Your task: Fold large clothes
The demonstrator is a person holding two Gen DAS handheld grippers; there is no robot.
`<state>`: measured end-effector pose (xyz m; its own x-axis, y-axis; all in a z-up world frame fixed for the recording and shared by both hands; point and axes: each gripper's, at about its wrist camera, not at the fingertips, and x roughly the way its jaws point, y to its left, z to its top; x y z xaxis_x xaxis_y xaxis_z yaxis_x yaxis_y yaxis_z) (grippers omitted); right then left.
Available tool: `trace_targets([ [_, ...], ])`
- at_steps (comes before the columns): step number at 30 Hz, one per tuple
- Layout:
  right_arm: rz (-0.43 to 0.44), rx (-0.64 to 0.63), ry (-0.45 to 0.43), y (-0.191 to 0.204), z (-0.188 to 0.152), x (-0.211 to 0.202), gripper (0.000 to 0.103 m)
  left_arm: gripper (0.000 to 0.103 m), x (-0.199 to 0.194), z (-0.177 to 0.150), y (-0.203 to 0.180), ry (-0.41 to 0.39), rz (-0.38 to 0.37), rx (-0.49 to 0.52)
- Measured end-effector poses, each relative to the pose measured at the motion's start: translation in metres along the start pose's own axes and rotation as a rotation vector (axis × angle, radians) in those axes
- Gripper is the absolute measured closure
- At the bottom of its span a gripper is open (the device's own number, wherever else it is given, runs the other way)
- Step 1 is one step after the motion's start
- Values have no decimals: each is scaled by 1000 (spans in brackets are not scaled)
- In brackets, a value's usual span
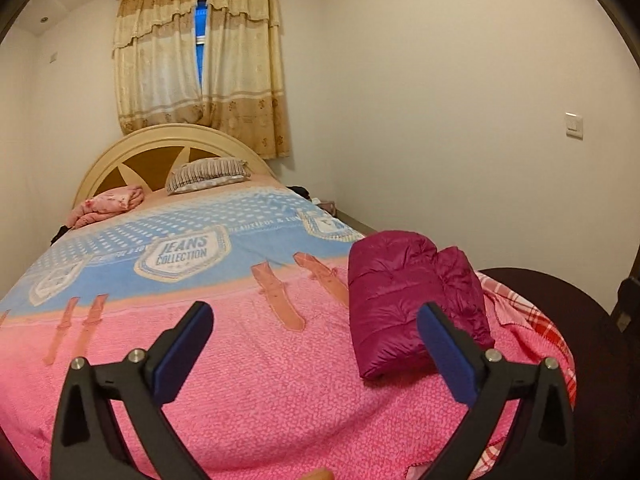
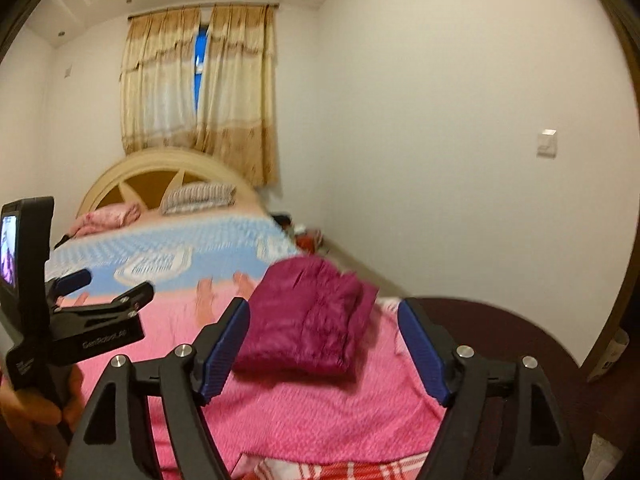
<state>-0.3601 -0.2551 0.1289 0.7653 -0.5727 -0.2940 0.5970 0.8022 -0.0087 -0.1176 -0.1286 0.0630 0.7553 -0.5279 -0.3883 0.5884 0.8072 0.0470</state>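
Observation:
A magenta puffer jacket [image 1: 408,300] lies folded into a compact bundle on the pink and blue bed cover [image 1: 256,380], near the bed's right front corner. It also shows in the right wrist view [image 2: 308,316], a little blurred. My left gripper [image 1: 316,316] is open and empty above the cover, its right finger [image 1: 444,348] in front of the jacket's near edge. My right gripper [image 2: 322,318] is open and empty, hovering short of the jacket. The left gripper's body [image 2: 76,320], held in a hand, shows at the left of the right wrist view.
A striped pillow [image 1: 208,174] and a crumpled pink cloth [image 1: 108,204] lie by the cream headboard [image 1: 160,140]. A red plaid sheet [image 1: 532,320] hangs off the bed's right corner beside a dark round footboard [image 1: 560,300]. The white wall runs close along the right.

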Motion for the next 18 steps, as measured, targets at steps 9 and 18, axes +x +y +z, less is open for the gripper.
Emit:
trace_targets([
  [9, -11, -8, -23, 11, 5, -12, 22, 0, -8, -2, -7, -23, 5, 27],
  [18, -20, 26, -12, 5, 5, -11, 22, 0, -13, -6, -17, -29, -1, 68],
])
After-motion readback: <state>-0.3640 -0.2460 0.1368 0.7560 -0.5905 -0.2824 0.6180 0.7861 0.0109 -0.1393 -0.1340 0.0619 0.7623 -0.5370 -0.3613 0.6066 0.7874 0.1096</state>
